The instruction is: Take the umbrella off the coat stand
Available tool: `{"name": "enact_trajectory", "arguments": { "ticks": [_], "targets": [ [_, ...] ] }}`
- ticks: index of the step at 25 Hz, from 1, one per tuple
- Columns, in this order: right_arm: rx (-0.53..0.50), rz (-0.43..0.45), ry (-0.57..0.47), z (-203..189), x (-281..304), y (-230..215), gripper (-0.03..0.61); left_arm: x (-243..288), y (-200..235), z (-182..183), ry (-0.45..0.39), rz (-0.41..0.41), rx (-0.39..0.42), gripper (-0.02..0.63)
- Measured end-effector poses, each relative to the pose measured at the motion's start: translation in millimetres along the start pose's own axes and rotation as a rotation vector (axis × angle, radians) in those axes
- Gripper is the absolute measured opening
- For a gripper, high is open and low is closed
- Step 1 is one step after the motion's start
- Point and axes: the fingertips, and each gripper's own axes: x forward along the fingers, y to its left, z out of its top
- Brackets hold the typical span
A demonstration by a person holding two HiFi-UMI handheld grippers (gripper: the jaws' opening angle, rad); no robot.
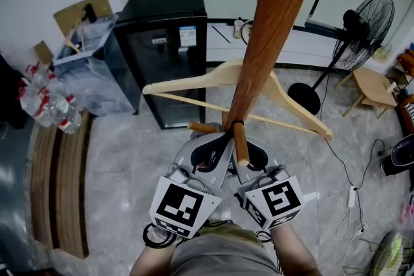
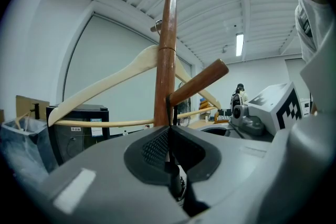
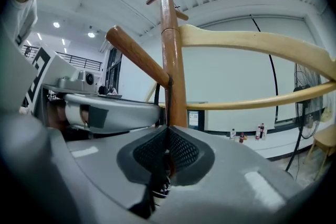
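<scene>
Left of the coat stand [image 1: 265,42], the left tongs [image 2: 169,138] point level at the pole with their pads pressed together on a thin black strap [image 2: 169,113]. The strap runs up from them to the root of a slanted peg [image 1: 240,142], where it loops round the wood. The umbrella itself shows in no view. By my judgement it hangs from this strap, low against the coat stand and hidden under the two tools. Just right of the peg, the right tongs [image 3: 167,139] are also closed on the strap, close beside the left pair. A pale wooden hanger [image 1: 194,81] hangs on the coat stand just above the peg and spreads to both sides. To do this step well, both grips should stay firm and rise together, following the peg's upward slant away from the coat stand until the loop clears the rounded tip. Pulling straight back would only tighten the strap against the wood. The lift should stay low enough not to knock the hanger off.
</scene>
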Motion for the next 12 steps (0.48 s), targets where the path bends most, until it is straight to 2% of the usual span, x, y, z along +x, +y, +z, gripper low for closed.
{"name": "enact_trajectory", "arguments": {
  "ticks": [12],
  "targets": [
    [0.042, 0.005, -0.011, 5.9, -4.7, 0.4, 0.003, -2.0, -0.8, 9.3, -0.03, -0.006, -0.003, 0.017]
  ]
}}
